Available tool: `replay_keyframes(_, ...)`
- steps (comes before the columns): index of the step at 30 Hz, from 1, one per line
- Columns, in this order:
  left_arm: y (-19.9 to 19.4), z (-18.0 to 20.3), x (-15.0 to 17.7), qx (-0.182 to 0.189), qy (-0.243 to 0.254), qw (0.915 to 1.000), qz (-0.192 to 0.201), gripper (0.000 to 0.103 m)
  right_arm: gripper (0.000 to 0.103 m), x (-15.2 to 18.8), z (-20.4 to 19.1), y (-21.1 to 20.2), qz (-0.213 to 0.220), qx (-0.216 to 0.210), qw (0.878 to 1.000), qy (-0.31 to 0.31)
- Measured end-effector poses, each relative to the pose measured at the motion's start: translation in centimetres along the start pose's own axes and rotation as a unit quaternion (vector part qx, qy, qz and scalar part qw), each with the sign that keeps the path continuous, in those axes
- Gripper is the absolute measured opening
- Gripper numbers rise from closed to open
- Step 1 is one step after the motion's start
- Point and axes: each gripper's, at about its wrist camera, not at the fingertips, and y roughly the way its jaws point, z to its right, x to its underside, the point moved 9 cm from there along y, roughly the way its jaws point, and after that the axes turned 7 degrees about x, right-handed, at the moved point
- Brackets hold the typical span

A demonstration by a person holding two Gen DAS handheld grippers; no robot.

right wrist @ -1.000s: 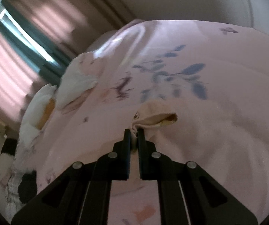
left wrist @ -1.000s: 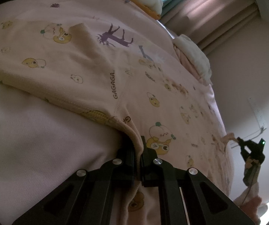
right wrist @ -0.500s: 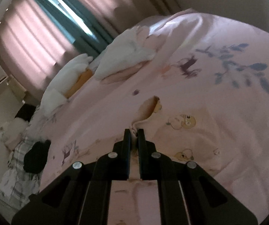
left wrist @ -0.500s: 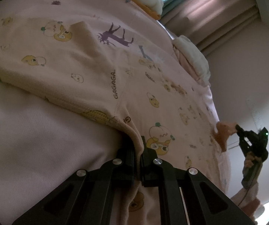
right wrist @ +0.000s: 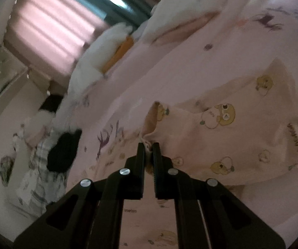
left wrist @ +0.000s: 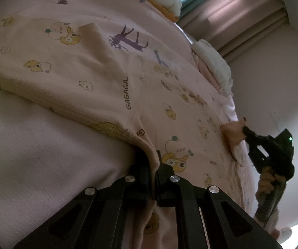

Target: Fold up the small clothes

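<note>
Left wrist view: your left gripper has its fingers clamped on the near edge of the garment, which lies spread on the bed, its long axis running away toward the curtains. Far right, your right gripper pinches the opposite corner, lifted off the bed.

Right wrist view: the right gripper has its fingers clamped on that corner; the garment lies rightward. The right hand looks better placed to carry the fold across.
</note>
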Motion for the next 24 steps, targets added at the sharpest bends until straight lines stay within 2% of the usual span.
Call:
replay_keyframes(9, -0.1, 0.1, -0.1, -0.006, 0.005, 1.0, 0.0, 0.009, 0.007, 1.2, -4.0, 2.5, -0.017, 0.004, 0.999, -0.035)
replay_keyframes(13, 0.0, 0.1, 0.0, -0.007, 0.006, 1.0, 0.0, 0.009, 0.007, 2.3, -5.1, 3.7, -0.031, -0.014, 0.999, -0.022)
replay_keyframes(17, 0.0, 0.1, 0.0, -0.007, 0.006, 1.0, 0.0, 0.009, 0.007, 3.6, -6.6, 5.0, -0.046, -0.004, 0.998, -0.036)
replay_keyframes(24, 0.0, 0.1, 0.0, -0.008, 0.007, 0.9999, 0.001, 0.009, 0.007, 4.8, -8.8, 6.4, -0.062, -0.02, 0.997, -0.044)
